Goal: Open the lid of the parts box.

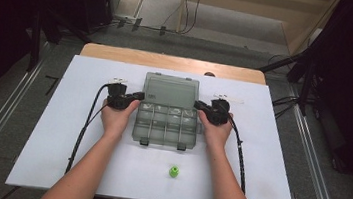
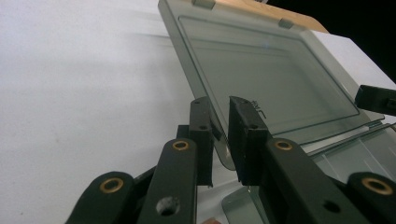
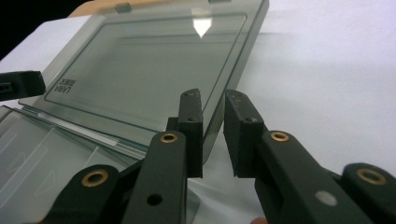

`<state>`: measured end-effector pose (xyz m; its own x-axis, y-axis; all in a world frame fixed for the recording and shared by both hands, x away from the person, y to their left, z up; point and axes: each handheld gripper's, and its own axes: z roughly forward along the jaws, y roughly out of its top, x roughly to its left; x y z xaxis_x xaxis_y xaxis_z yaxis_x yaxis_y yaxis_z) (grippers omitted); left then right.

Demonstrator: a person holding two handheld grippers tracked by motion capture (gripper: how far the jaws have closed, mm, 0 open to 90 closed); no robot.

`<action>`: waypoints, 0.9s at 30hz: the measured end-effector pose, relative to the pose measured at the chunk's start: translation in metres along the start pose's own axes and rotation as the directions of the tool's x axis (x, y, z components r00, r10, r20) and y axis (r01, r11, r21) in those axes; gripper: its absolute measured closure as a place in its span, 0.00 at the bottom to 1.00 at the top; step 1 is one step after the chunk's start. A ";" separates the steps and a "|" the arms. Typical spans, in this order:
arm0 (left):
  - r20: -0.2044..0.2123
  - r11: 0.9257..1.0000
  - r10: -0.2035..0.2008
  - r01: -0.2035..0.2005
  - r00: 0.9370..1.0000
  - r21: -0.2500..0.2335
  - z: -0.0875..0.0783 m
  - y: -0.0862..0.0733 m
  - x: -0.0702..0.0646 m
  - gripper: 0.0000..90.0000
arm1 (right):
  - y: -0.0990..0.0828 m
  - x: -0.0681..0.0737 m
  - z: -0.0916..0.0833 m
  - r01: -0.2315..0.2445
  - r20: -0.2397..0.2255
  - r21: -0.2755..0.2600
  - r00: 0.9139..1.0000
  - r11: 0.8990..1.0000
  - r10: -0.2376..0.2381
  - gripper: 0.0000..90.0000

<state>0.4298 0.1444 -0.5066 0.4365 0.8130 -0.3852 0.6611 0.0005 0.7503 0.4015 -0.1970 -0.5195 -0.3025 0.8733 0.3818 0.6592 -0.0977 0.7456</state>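
Both grippers (image 2: 219, 135) (image 3: 212, 135) pinch the box lid (image 1: 171, 90), corners hidden between jaws

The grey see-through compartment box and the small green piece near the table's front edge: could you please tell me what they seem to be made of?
The grey see-through compartment box, with its opened lid: likely smoke-tinted clear plastic, glossy; the table shows through and light glints on it. The small green piece: probably plastic, judging by its bright uniform colour; too small to be sure.

Lying open near the middle of the white tabletop (image 1: 35, 128): a clear plastic box (image 1: 166, 123), lid (image 1: 171, 90) leaning toward the far edge. Flanking its sides: left gripper (image 1: 138, 95), right gripper (image 1: 198, 105). Sitting near the front edge: green cap (image 1: 174, 171).
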 end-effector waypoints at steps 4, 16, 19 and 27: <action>0.000 1.000 0.002 -0.002 1.000 0.002 0.000 0.000 0.000 0.87 | 0.000 -0.001 0.001 0.009 -0.004 0.000 1.000 1.000 -0.009 0.83; 0.049 0.995 0.082 -0.078 0.995 -0.062 -0.015 -0.001 -0.001 0.42 | 0.000 -0.004 -0.017 0.028 -0.005 -0.102 1.000 0.994 -0.029 0.23; 0.069 0.990 0.119 -0.113 0.990 -0.085 -0.023 -0.003 -0.002 0.30 | -0.004 -0.002 -0.023 0.070 -0.030 -0.102 0.997 0.992 -0.074 0.11; 0.138 0.976 0.190 -0.172 0.972 -0.130 -0.046 -0.011 0.000 0.12 | -0.010 0.002 -0.042 0.122 -0.097 -0.120 0.986 0.985 -0.134 0.00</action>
<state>0.3943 0.1713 -0.4899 0.6341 0.7102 -0.3058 0.4906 -0.0638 0.8690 0.3656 -0.2141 -0.5031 -0.4535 0.8282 0.3292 0.5296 -0.0467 0.8469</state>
